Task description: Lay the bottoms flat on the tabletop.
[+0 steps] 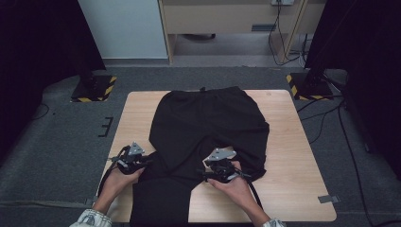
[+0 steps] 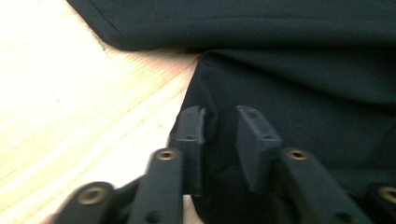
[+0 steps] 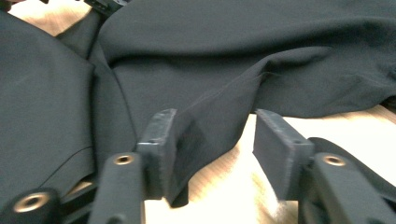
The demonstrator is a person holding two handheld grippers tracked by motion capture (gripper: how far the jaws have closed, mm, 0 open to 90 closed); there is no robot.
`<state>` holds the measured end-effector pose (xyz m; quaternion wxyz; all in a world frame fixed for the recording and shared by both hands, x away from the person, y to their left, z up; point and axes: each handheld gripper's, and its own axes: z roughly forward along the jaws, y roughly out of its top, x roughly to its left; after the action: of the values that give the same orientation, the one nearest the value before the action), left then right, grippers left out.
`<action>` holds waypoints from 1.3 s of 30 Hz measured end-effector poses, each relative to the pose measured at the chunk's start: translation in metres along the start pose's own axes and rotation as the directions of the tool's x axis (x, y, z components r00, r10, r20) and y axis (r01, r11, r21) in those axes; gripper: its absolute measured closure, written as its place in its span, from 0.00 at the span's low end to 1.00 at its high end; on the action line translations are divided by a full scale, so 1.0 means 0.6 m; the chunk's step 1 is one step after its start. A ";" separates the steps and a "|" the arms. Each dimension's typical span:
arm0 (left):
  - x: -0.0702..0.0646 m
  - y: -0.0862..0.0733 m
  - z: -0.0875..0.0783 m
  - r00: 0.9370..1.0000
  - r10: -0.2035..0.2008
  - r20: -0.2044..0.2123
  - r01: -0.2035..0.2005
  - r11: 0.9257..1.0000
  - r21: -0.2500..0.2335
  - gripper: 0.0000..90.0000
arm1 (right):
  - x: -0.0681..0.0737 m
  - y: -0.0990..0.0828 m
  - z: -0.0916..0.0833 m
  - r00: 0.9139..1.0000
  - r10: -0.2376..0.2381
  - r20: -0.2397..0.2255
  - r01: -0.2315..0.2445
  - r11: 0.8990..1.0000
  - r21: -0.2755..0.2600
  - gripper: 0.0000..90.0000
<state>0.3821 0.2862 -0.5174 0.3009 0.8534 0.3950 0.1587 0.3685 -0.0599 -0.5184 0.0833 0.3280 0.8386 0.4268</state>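
Black trousers (image 1: pixel 203 127) are spread flat on my table (image 1: pixel 288 189), legs towards me. My left gripper (image 2: pixel 219 128) sits narrow around a leg edge, pads not pressing. My right gripper (image 3: pixel 212 149) gapes, a fold draped between. Worry: closing off-centre, either fold slips free and bunches.

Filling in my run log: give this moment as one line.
item: black trousers on table | left gripper: open at cloth edge | right gripper: open, fold between jaws | stage: regrasping
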 end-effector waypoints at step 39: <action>-0.025 0.039 -0.016 0.999 0.012 -0.046 -0.017 0.994 -0.111 0.48 | -0.001 0.018 -0.017 0.997 -0.051 0.052 0.050 0.999 0.021 0.71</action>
<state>0.3815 0.2665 -0.4954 0.3379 0.8343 0.3861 0.2018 0.3699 -0.0627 -0.5039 0.1129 0.3186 0.8484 0.4075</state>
